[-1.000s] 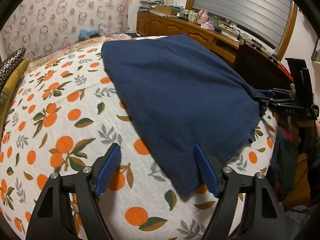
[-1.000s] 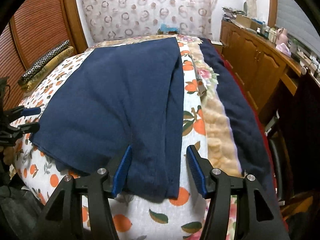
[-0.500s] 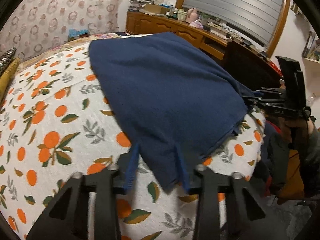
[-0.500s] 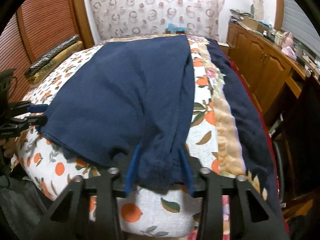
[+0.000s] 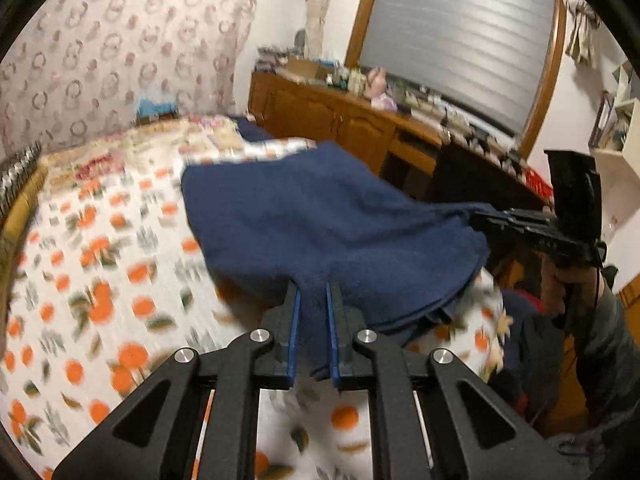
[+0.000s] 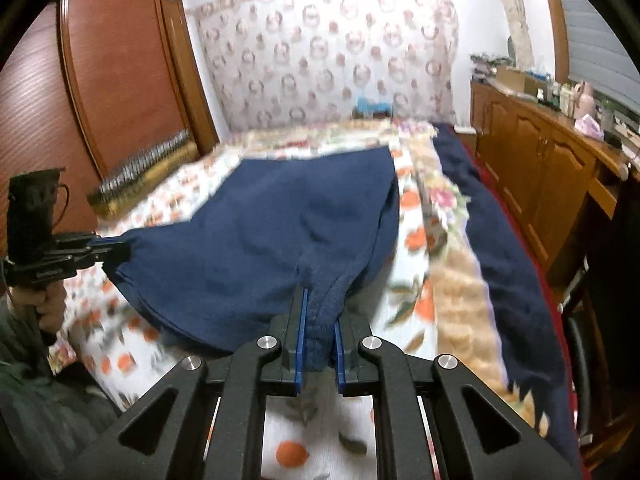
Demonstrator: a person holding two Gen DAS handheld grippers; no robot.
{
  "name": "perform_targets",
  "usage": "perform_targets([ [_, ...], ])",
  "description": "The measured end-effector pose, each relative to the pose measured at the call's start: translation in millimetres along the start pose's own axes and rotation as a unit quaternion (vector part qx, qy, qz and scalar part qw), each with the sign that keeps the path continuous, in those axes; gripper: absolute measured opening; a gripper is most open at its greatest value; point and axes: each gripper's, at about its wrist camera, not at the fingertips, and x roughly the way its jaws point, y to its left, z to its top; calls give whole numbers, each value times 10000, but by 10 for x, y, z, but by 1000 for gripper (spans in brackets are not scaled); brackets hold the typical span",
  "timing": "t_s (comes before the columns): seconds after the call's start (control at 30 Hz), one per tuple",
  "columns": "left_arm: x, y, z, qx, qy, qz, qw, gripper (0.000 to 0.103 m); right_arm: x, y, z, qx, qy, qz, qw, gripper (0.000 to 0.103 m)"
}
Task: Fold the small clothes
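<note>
On the near part of the bed, one navy garment lies spread, its two near corners raised. The left claw and the right claw have both just been closing, and each now pinches a bunched corner of cloth. To fold well, lift both corners evenly, keep the edge between them taut, and carry it toward the far hem. Counted: one garment, two claws, one orange-print sheet, one long cabinet on the right
</note>
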Motion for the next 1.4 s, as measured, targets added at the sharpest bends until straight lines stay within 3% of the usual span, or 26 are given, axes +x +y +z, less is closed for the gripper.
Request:
perform_targets([
  [0.2,65,185,375,-14,-241,139,9996,12,22,-78,486,-196,-504,-6,9985,10],
  [0.4,280,435,667,-130,-238,249,9993,12,347,-233,869,-198,-622,67,9978,10],
  [0.63,603,626,889,-169,-76,309,9993,12,947,-355,1055,-205,-536,138,9983,10],
  [0.93,1051,1109,1101,-611,172,367,9973,12,1561,-508,1359,-163,-288,-85,9994,10],
  [1.17,1219,1249,1080,-845,414,394,9948,15,1776,-474,1532,-39,-33,-68,10000,10],
  [1.27,1161,1261,1120,-760,337,678,9942,32,1779,-480,1573,-12,29,-136,9999,10],
  [1.3,1116,1279,1138,-743,241,694,9945,45,1787,-490,1578,0,45,-179,9998,10],
  [1.37,1019,1298,1161,-740,139,612,9953,55,1758,-499,1622,23,14,-357,9994,20],
  [1.4,973,1292,1163,-708,117,596,9956,66,1717,-501,1646,33,-42,-454,9990,31],
])
